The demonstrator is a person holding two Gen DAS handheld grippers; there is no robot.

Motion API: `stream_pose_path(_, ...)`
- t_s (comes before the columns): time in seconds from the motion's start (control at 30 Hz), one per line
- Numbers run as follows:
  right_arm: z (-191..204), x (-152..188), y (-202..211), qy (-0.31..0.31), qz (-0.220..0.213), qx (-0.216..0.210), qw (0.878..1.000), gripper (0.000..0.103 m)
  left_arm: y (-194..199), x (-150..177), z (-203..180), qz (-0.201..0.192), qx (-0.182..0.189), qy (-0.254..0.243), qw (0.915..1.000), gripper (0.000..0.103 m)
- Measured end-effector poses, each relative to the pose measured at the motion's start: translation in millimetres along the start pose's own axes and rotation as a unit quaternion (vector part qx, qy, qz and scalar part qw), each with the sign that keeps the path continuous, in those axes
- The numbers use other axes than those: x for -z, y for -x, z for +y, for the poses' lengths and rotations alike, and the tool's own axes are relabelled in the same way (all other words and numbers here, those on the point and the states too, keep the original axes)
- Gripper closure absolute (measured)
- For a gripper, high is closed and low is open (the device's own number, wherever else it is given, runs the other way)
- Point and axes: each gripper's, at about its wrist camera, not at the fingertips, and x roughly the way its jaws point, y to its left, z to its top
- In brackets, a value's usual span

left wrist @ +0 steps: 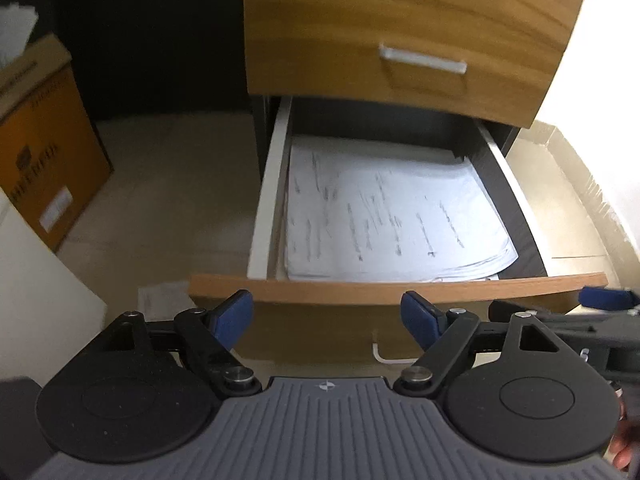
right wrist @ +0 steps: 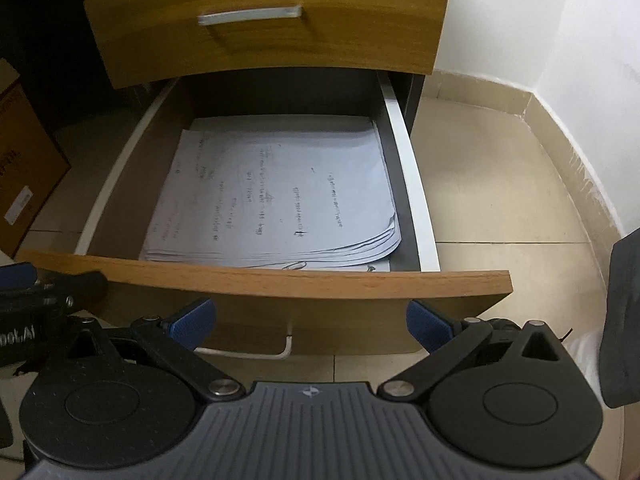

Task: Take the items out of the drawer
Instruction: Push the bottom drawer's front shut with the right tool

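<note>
Handwritten white paper sheets are lying stacked in the pulled-out wooden drawer, while the left gripper and right gripper are hovering released before its front.

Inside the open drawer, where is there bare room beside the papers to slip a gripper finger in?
The paper stack fills most of the open drawer. Bare floor shows only as a dark strip between the stack's right edge and the right wall, plus a gap behind it at the back. The left and front sides are tight.
</note>
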Motion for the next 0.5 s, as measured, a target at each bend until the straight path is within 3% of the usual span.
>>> stream_pose_path(0.17,0.1,-0.6,-11.9,0.002,0.005,0.005,1.0,0.0,-13.9,3.3,-4.8,0.016,0.0,-0.015,0.9998,0.022)
stream_pose_path(0.37,2.8,-7.3,-18.1,0.001,0.002,0.002,1.0,0.0,-29.3,3.5,-5.6,0.037,-0.012,-0.01,0.9992,0.042)
stream_pose_path(0.5,2.0,-14.9,-22.9,0.003,-0.012,0.0,1.0,0.0,-36.2,-1.4,-6.0,0.037,-0.013,-0.004,0.9992,0.048)
